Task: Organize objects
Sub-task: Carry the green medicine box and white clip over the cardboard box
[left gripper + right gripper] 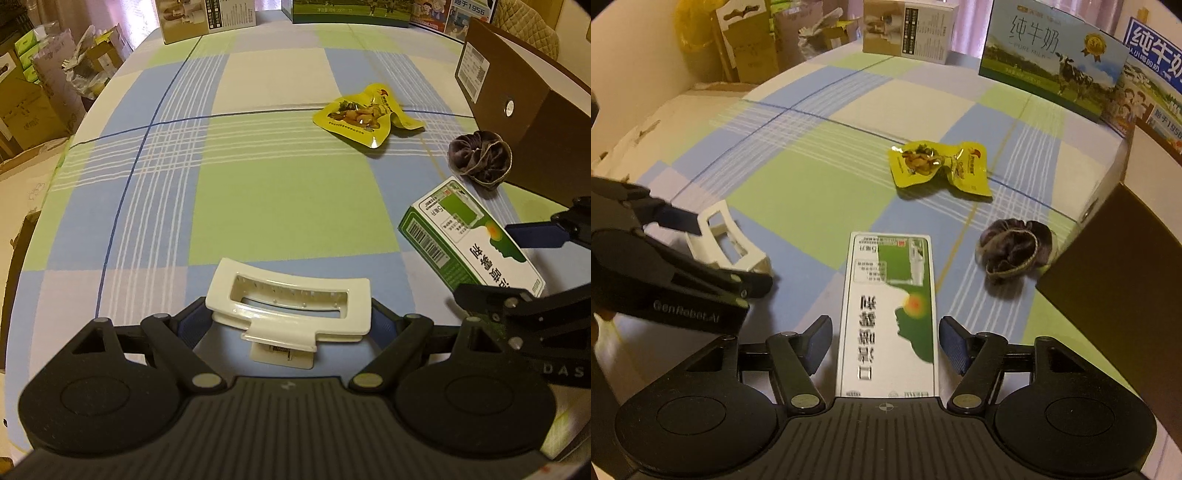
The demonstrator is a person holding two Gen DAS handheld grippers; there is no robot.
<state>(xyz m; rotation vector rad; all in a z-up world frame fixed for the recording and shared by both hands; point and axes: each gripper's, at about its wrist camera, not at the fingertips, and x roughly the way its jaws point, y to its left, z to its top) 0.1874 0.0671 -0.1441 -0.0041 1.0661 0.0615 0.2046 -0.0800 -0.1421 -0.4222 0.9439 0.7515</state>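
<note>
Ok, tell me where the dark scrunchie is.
The dark scrunchie lies on the checked tablecloth right of the green-and-white box, against the brown box, nearer than the yellow snack packet.

clip (286, 312): white, held between left pads, above table | box (890, 314): green-white, flat, lengthwise between parted right pads | pouch (940, 168): yellow, crumpled, mid-table | scrunchie (1015, 249): dark, seen right of box

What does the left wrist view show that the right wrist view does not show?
Only the left wrist view shows the barcode label on the brown box. Only the right wrist view shows the milk carton's cow picture. Both show the white hair clip between the left gripper's fingers, the green-and-white box, the yellow snack packet and the dark scrunchie.
</note>
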